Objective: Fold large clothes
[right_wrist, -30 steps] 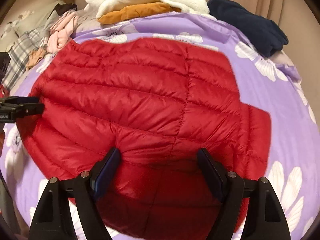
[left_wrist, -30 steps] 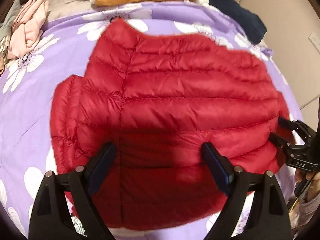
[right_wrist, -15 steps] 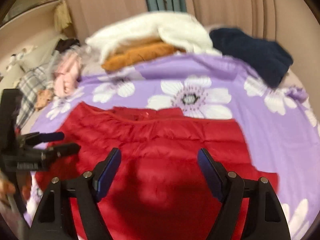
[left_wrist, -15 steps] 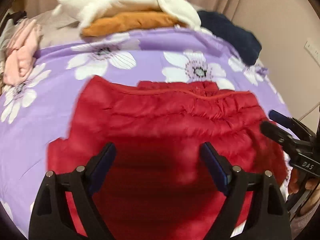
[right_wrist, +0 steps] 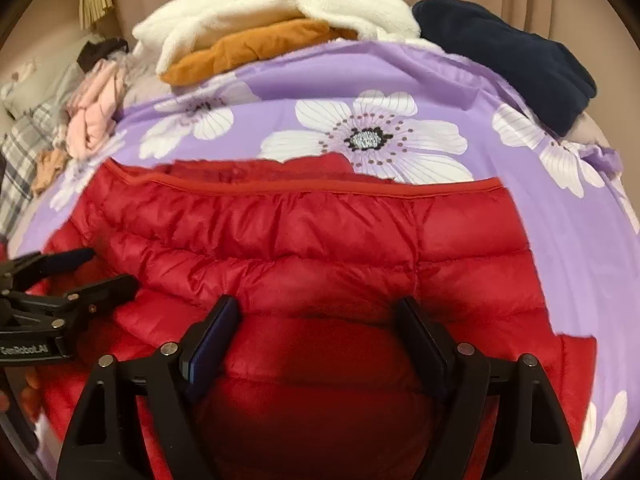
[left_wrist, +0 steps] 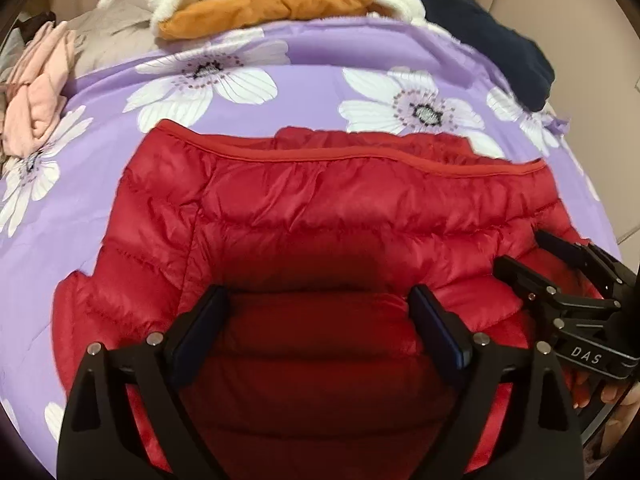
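Observation:
A red quilted puffer jacket [left_wrist: 320,216] lies folded over on a purple floral bedspread [left_wrist: 308,60]; its hem band runs across the far edge. It also shows in the right wrist view [right_wrist: 320,232]. My left gripper [left_wrist: 316,300] is open just above the jacket's near part, holding nothing. My right gripper [right_wrist: 316,308] is open above the jacket too, empty. Each gripper shows in the other's view: the right one [left_wrist: 532,256] at the jacket's right edge, the left one [right_wrist: 100,268] at its left edge.
At the back of the bed lie a white fleece [right_wrist: 272,4] over an orange garment [right_wrist: 248,52], and a dark navy garment [right_wrist: 508,56] to the right. Pink clothes [right_wrist: 92,120] and a plaid cloth [right_wrist: 24,152] lie at the left.
The jacket lay spread flat a second ago; its lower half has been folded up, so the hem band now lies across the far edge. Both grippers are open, as before.

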`<action>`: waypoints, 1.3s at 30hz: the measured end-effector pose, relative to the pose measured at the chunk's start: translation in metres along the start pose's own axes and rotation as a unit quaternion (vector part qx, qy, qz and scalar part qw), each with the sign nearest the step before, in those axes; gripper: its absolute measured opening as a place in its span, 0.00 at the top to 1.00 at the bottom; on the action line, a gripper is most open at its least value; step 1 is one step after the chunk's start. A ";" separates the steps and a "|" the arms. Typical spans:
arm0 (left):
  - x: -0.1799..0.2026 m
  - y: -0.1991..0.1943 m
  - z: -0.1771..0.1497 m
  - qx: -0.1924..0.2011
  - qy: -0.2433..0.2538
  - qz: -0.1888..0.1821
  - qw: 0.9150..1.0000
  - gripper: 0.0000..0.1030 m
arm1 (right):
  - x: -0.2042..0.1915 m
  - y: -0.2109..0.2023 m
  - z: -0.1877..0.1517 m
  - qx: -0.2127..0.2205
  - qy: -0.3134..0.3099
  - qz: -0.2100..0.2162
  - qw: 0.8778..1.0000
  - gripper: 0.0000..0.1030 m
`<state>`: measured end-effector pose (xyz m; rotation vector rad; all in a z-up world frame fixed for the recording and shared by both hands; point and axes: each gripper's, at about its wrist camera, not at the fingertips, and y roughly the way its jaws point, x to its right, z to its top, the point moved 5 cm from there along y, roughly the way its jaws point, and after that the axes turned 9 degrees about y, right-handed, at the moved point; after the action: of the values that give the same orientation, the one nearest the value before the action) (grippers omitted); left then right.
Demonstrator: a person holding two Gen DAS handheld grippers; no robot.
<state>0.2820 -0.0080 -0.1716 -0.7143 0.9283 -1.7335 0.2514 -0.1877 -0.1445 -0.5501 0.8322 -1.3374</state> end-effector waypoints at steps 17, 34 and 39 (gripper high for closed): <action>0.015 -0.033 -0.079 0.016 -0.002 0.010 1.000 0.10 | 0.001 -0.037 -0.059 0.016 -0.026 0.003 1.000 0.21; 0.012 -0.047 -0.106 0.023 -0.014 0.024 0.999 0.10 | 0.034 -0.064 -0.090 0.020 0.035 -0.003 0.999 0.21; 0.005 -0.059 -0.108 0.026 -0.039 0.003 0.999 0.10 | 0.029 -0.062 -0.091 0.013 0.031 -0.013 0.999 0.21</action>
<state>0.1640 0.0271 -0.1793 -0.7386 0.8275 -1.7068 0.1421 -0.2172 -0.1582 -0.5028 0.8593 -1.3932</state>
